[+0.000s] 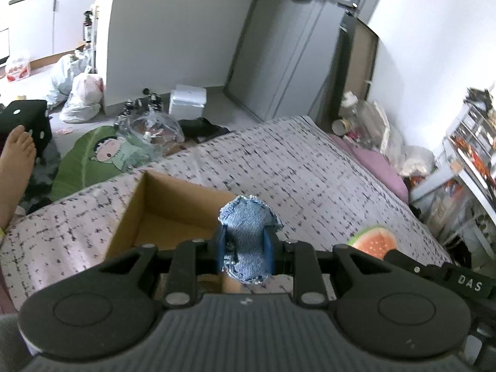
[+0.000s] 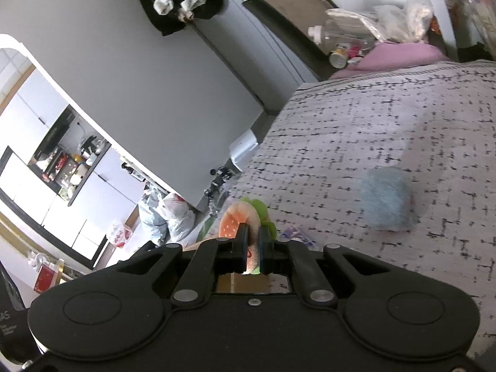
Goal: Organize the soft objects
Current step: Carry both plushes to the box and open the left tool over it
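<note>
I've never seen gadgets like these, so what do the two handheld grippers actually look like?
The left gripper is matte black plastic with blue finger pads, two round side discs, silver pivot screws and a ribbed grey body. The right gripper looks the same; its black body shows white letters "DAS". No cables or sleeves are visible.
</note>
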`<state>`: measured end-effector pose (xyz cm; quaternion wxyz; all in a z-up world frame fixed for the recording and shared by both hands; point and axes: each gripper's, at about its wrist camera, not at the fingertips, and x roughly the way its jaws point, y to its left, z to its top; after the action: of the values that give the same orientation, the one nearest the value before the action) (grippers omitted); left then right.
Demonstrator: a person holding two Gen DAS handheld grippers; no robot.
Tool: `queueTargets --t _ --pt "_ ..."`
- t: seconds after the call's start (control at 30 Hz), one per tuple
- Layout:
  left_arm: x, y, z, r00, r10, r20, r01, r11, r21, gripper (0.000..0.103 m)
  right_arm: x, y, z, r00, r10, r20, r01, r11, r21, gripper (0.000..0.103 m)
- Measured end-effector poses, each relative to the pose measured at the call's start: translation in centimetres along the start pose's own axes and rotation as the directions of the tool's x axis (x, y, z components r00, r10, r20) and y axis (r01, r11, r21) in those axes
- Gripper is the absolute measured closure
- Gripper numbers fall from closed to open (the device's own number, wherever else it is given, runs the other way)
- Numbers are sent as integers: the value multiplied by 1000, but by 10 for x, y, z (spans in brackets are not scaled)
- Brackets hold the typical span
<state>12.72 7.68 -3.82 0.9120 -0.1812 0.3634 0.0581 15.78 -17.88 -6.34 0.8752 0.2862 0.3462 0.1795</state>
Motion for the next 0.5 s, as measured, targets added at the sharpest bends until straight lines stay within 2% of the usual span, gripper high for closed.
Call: queueTargets --t 0.27,0.5 --pt "8 38 11 1000 31 1 -31 997 -68 79 25 31 -9 999 14 -48 -16 999 -43 96" --pt "21 61 12 998 48 -46 -52 994 -96 79 47 55 -22 996 11 -90 -17 997 -71 96"
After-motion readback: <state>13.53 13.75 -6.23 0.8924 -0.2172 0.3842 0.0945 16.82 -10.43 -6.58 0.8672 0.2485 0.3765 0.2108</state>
